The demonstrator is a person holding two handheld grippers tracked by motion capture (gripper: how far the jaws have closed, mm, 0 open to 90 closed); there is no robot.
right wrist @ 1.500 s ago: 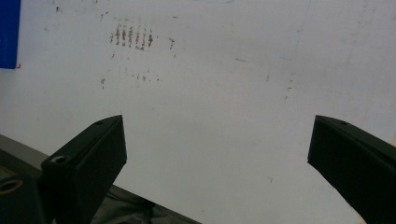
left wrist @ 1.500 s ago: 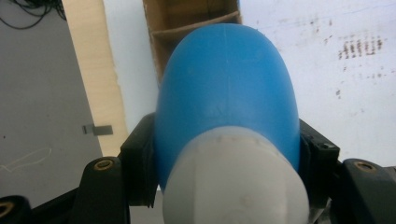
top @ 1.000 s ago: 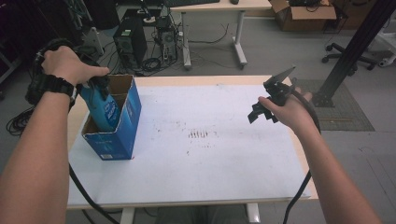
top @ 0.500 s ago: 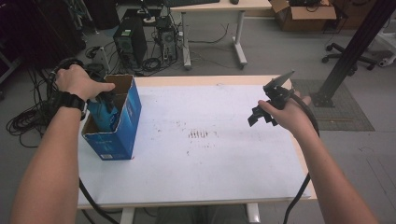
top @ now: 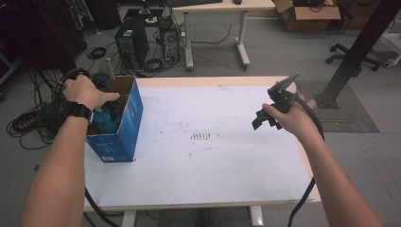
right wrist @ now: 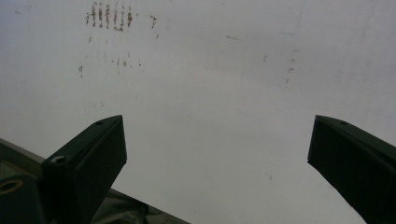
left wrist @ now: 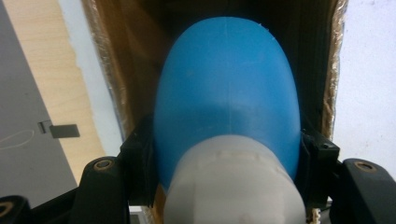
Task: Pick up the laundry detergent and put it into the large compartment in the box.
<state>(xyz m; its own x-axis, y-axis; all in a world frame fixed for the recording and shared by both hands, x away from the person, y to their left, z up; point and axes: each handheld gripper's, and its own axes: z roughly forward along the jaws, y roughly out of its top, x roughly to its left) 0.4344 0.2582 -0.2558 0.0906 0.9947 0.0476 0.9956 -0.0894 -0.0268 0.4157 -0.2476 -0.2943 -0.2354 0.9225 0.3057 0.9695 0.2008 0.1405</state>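
The left gripper (left wrist: 224, 158) is down inside the open blue cardboard box (top: 124, 127) at the left edge of the tabletop (top: 213, 156), and its fingers (left wrist: 140, 154) are clamped on either side of a blue bottle (left wrist: 227, 88) with a pale grey cap (left wrist: 233, 182), cap end toward the camera, body pointing down into the brown interior of the box. From the high view, the left hand (top: 85, 91) sits right over the box opening, a black watch (top: 78, 111) on that wrist. Over on the right side, the right hand (top: 293, 118) holds the right gripper (right wrist: 217, 154) above the white tabletop, well apart from the box; its fingers (right wrist: 88, 158) are spread wide with nothing between them. Below them lies bare white surface with a patch of brownish scuff marks (top: 204, 136) near the middle of the tabletop. Beyond the far edge, a computer tower (top: 128, 40) stands on the floor among cables.
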